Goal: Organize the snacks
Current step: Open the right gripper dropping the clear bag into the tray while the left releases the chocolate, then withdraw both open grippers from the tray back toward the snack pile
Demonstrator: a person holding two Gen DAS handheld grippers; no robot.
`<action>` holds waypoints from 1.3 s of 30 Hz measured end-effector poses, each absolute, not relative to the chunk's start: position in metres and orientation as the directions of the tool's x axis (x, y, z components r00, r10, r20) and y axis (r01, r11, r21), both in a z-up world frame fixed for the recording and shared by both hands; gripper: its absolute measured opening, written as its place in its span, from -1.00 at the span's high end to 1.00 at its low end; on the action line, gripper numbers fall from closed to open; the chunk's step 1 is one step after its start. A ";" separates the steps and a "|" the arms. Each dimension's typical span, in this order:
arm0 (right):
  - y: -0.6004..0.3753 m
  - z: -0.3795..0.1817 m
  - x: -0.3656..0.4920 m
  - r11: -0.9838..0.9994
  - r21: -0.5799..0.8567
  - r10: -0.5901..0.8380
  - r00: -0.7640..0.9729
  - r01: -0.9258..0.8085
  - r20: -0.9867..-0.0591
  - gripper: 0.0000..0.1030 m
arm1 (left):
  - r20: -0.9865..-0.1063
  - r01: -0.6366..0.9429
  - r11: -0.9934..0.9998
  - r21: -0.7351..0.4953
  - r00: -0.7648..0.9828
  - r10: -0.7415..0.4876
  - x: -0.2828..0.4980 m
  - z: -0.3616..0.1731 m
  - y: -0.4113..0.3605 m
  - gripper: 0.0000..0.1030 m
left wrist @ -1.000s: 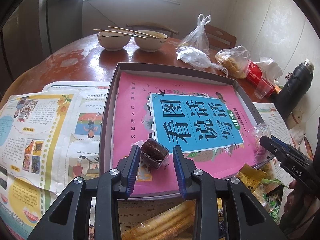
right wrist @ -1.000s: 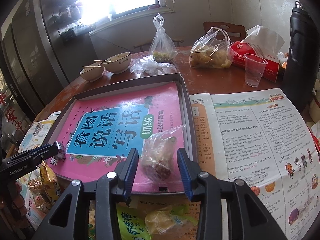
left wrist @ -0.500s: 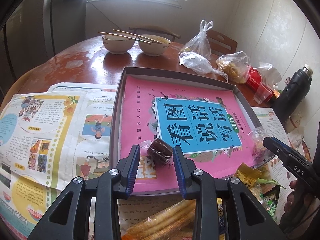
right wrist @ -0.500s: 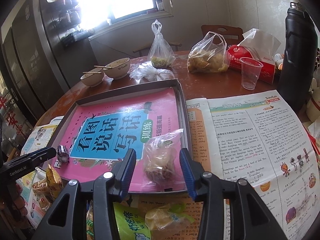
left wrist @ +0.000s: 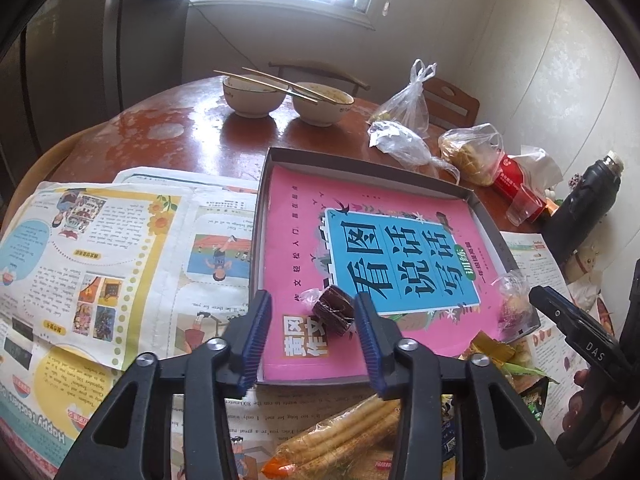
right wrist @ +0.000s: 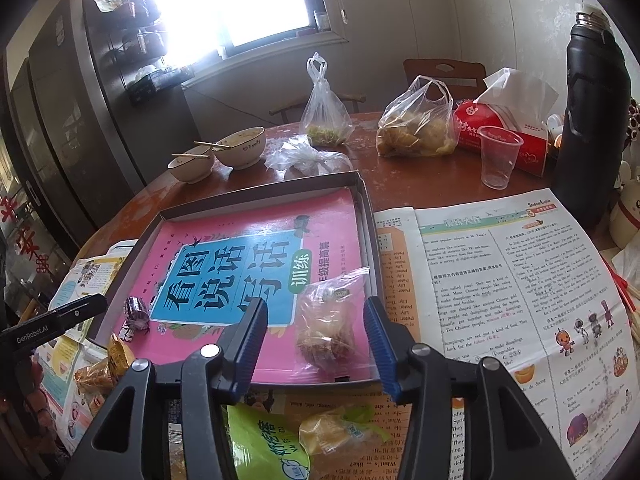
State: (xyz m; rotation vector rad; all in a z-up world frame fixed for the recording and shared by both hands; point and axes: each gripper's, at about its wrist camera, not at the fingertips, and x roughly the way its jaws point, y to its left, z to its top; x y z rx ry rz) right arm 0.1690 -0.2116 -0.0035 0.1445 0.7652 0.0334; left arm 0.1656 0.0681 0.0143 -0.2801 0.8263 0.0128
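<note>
A grey tray [left wrist: 360, 162] holds a pink book [left wrist: 296, 216]. On the book's near end lies a dark wrapped snack [left wrist: 334, 312], between the fingers of my left gripper [left wrist: 312, 300]. Its jaws are opening and the pads stand clear of the snack. In the right wrist view a clear bag of snacks [right wrist: 324, 328] rests on the book at the tray's [right wrist: 260, 196] near right corner. My right gripper [right wrist: 315, 304] straddles it, jaws opening, pads off the bag. The dark snack [right wrist: 137, 314] and the left gripper's finger [right wrist: 52, 320] show at the left.
Newspapers [left wrist: 100, 264] flank the tray. Snack packs [right wrist: 272, 444] lie at the near edge. Behind the tray stand two bowls [left wrist: 256, 98] with chopsticks, plastic bags [right wrist: 416, 128], a red tissue pack [right wrist: 504, 136], a plastic cup [right wrist: 498, 156] and a black flask [right wrist: 592, 120].
Both grippers' jaws have widened and let go of their snacks, which now lie on the pink book. The left gripper has drawn back slightly.
</note>
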 end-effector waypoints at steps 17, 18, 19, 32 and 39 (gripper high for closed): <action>-0.207 0.018 0.153 0.990 0.140 0.095 0.760 -0.005 -0.643 -0.10 | -0.685 -0.099 0.968 -0.231 0.723 -0.089 0.142 0.038 0.061 -0.19; -0.207 0.019 0.152 0.990 0.140 0.096 0.762 -0.008 -0.641 -0.10 | -0.682 -0.097 0.968 -0.229 0.726 -0.089 0.141 0.039 0.060 -0.22; -0.207 0.020 0.151 0.990 0.139 0.097 0.763 -0.010 -0.639 -0.10 | -0.680 -0.095 0.969 -0.228 0.728 -0.088 0.139 0.040 0.059 -0.25; -0.199 0.034 0.132 0.991 0.123 0.115 0.777 -0.048 -0.619 -0.13 | -0.664 -0.077 0.973 -0.219 0.742 -0.090 0.119 0.052 0.050 -0.43; -0.197 0.037 0.122 0.990 0.125 0.127 0.780 -0.063 -0.612 -0.18 | -0.660 -0.079 0.973 -0.215 0.746 -0.085 0.109 0.056 0.050 -0.45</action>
